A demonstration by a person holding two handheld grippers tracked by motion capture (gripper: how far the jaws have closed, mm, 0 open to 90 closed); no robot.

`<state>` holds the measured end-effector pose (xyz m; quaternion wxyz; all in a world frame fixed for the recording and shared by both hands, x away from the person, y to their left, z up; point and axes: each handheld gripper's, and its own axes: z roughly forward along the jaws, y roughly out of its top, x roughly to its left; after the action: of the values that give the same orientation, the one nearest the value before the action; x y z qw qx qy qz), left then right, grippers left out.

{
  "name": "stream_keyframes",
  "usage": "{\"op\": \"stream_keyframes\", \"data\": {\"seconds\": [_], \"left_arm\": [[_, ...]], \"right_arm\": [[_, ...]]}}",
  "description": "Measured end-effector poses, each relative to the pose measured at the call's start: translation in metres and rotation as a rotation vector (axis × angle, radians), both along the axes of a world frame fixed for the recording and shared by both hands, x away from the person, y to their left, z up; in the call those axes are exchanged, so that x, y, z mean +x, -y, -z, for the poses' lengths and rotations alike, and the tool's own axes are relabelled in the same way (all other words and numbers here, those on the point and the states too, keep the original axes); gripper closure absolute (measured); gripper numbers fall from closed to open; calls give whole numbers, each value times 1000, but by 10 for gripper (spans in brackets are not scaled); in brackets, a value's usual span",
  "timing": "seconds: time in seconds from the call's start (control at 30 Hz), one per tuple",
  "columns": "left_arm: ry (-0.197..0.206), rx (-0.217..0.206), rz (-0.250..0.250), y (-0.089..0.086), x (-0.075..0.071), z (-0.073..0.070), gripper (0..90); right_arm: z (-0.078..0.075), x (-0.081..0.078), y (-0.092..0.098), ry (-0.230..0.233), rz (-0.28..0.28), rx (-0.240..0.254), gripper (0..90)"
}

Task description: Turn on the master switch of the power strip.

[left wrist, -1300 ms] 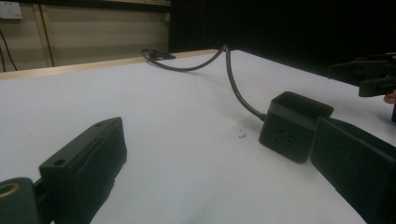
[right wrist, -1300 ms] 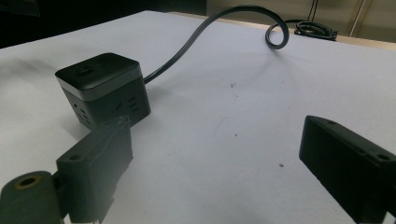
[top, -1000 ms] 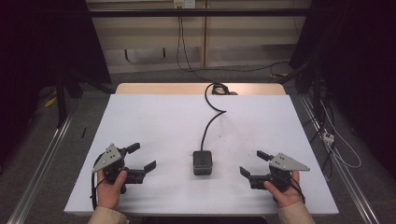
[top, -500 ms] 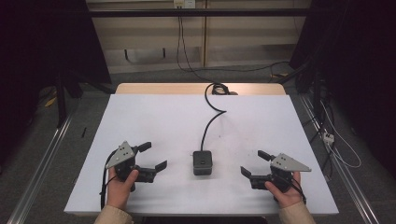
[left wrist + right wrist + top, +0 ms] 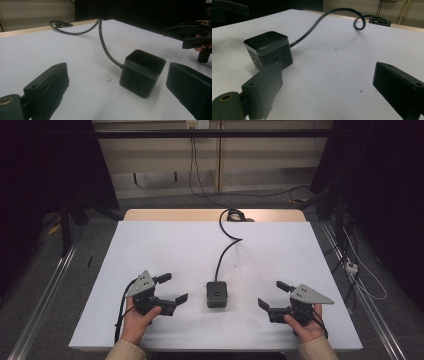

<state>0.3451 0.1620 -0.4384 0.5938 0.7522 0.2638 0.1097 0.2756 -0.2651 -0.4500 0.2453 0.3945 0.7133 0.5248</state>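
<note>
Fingers (image 5: 171, 289) of the left gripper (image 5: 167, 288) stand spread wide with nothing between them, and those of the right gripper (image 5: 272, 296) are spread just as wide and equally bare. Between the two, near the front edge of the worktop (image 5: 165, 245), sits the black power cube (image 5: 217, 294), flat on its base and touched by neither gripper. Its cable (image 5: 226, 249) runs from the cube's far side, bends across the white surface and ends in a small coil (image 5: 233, 215) at the far wooden edge.

As a judgement, the work has hardly begun: the cube is ungrasped, both hands rest at the near edge with their fingers turned inward toward it, and everything from closing on the cube to moving it or its cable is left to do. The left gripper sits nearer the cube than the right.

From above, the layout is plain, but the cube's sides are not. In the left gripper view the cube (image 5: 142, 72) lies ahead and to the right, a socket face with slots turned toward the camera, and the right gripper (image 5: 192, 37) shows farther off at the right edge. In the right gripper view the cube (image 5: 268, 49) sits beyond the left finger (image 5: 262, 91), showing a small raised button on its top and sockets on two sides, while the cable (image 5: 322, 23) arcs up off the surface before curling down.
</note>
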Motion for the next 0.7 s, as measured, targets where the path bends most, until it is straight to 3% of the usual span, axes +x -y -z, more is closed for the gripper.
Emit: {"op": "stream_keyframes", "data": {"seconds": [0.7], "left_arm": [[-29,28,30,20,7,3,52]], "right_arm": [[0,1,-1,-2,-3,-2,88]]}}
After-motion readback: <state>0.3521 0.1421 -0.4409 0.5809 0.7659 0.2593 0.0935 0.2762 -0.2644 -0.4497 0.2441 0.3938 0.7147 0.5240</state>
